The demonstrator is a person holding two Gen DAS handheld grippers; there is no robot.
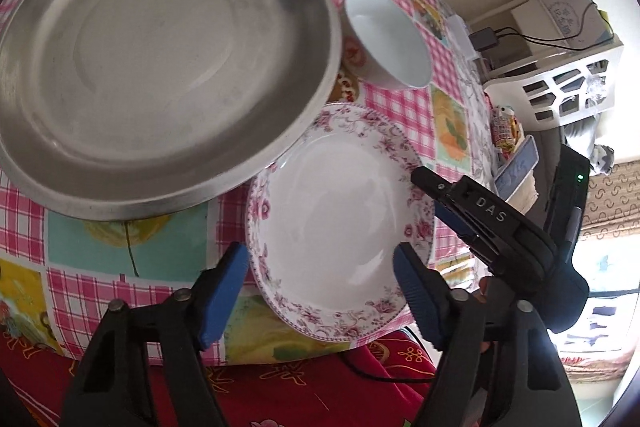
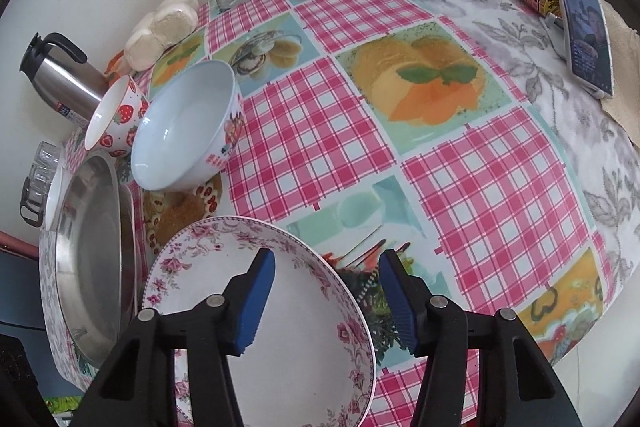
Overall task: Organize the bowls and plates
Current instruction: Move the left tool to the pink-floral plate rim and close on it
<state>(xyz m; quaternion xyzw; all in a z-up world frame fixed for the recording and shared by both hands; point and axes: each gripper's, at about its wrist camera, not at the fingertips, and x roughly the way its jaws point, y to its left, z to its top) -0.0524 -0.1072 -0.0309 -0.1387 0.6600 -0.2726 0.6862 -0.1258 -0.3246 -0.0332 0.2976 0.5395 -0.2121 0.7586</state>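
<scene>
Floral plate (image 2: 288, 327): at counter's (image 2: 460, 187) near edge, beside steel plate (image 1: 160, 59).
Left claw (image 1: 320, 291): my jaws part-open, straddling plate rim, nothing gripped.
Right claw (image 2: 326, 301): same.

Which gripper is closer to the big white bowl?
Right, I think. The right gripper straddles the flowery plate's far rim, on the side toward the big white bowl. The left gripper spans the plate's near side, farther away.
</scene>
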